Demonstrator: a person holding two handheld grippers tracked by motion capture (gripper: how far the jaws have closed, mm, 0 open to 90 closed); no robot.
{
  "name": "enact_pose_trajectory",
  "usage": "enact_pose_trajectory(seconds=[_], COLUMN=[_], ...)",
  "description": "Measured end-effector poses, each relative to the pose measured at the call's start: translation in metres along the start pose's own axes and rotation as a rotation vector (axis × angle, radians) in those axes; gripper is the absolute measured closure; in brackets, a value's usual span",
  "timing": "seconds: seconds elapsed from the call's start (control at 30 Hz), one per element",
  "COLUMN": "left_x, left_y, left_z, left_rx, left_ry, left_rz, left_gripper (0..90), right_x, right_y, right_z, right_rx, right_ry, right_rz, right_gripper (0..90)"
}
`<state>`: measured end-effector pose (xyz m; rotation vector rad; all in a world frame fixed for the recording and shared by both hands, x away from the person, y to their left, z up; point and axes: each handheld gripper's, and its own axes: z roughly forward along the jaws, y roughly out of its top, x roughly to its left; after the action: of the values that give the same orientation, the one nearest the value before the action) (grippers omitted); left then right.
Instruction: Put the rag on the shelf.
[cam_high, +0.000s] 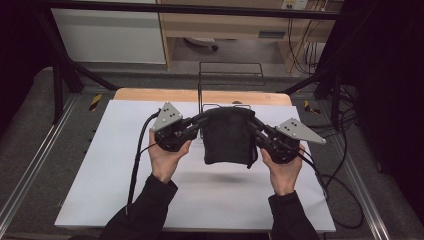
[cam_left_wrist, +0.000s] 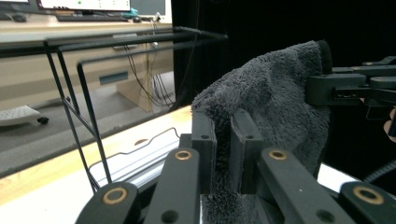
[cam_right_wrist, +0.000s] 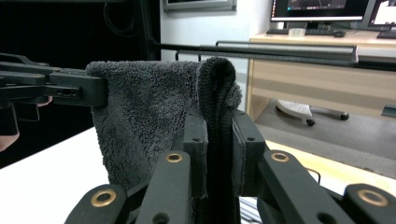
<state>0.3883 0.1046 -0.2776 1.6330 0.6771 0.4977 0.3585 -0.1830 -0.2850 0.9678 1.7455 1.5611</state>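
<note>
A dark grey fleecy towel (cam_high: 227, 137) hangs folded in the air above the white table top (cam_high: 100, 170), held by its two upper corners. My left gripper (cam_high: 201, 119) is shut on the towel's upper left corner, and its pile (cam_left_wrist: 261, 102) bulges up between the jaws in the left gripper view. My right gripper (cam_high: 251, 121) is shut on the upper right corner, where a folded edge of the towel (cam_right_wrist: 217, 100) runs down between the jaws. Each gripper view also shows the other gripper pinching the far corner.
A black wire rack (cam_high: 231, 75) stands at the table's far edge, just behind the towel, and its bars (cam_left_wrist: 84, 107) rise beside my left gripper. Black cables (cam_high: 136, 165) trail from both grippers over the table. A wooden strip (cam_high: 150, 95) borders the far side.
</note>
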Motion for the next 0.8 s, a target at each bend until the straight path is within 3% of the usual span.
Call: enact_pose_trajectory(seconds=[0.43, 0.8], left_x=[0.003, 0.007], left_y=[0.019, 0.039], left_z=[0.000, 0.005], left_rx=[-0.061, -0.109], left_ry=[0.010, 0.027], left_rz=[-0.006, 0.012], left_gripper=[81.7, 81.8], right_x=[-0.001, -0.004], right_y=[0.021, 0.039], right_z=[0.004, 0.009], right_rx=[-0.055, -0.099], right_ry=[-0.014, -0.033], right_rz=[-0.016, -0.026], right_gripper=[79.1, 79.1])
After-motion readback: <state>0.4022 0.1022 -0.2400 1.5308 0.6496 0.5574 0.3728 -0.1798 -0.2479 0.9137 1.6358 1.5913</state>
